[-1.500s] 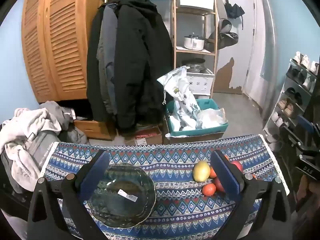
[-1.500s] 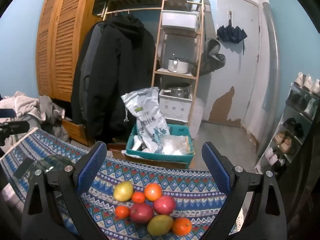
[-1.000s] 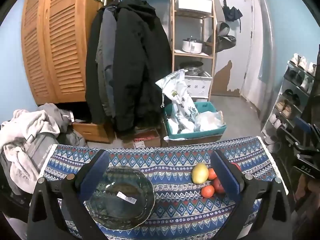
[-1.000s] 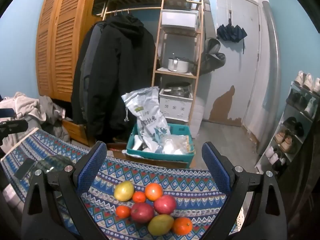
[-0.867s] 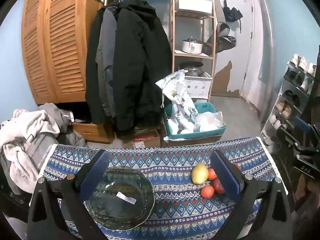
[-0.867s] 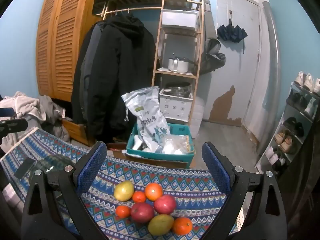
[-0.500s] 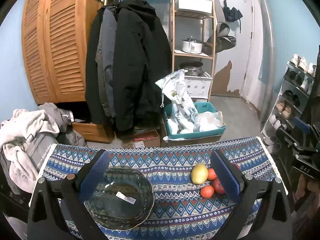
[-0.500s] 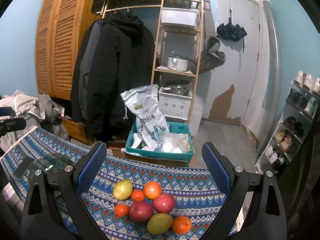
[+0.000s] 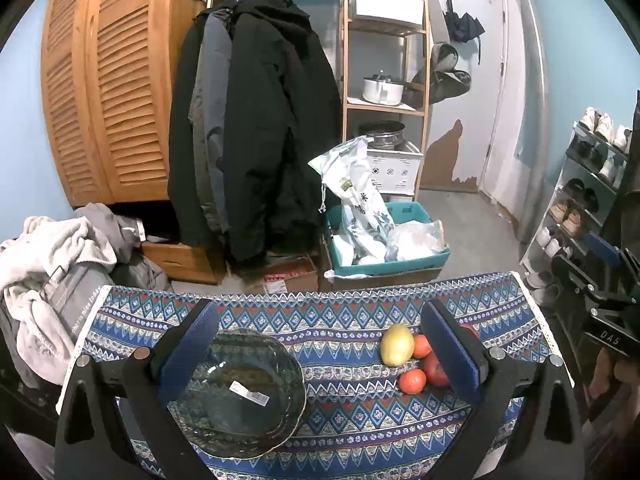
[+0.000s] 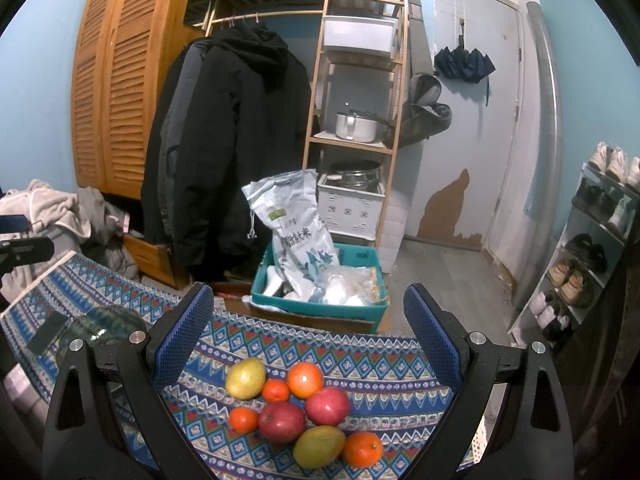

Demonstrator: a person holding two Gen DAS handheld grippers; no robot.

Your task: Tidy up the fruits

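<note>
The right claw (image 10: 304, 324) is spread wide and empty, and the fruits (image 10: 296, 408) are seen in a tight cluster on the tabletop (image 10: 372, 356), just below and between its jaws. The left claw (image 9: 320, 344) is likewise wide open and holds nothing; the bowl (image 9: 240, 392) lies under its left jaw, well apart from the fruits at its right jaw.

The fruits are judged round, smooth, fairly firm and apt to roll. A grip across the widest part is advised, the pear (image 10: 245, 377) at the cluster's edge being least crowded. The bowl looks glassy and breakable.
</note>
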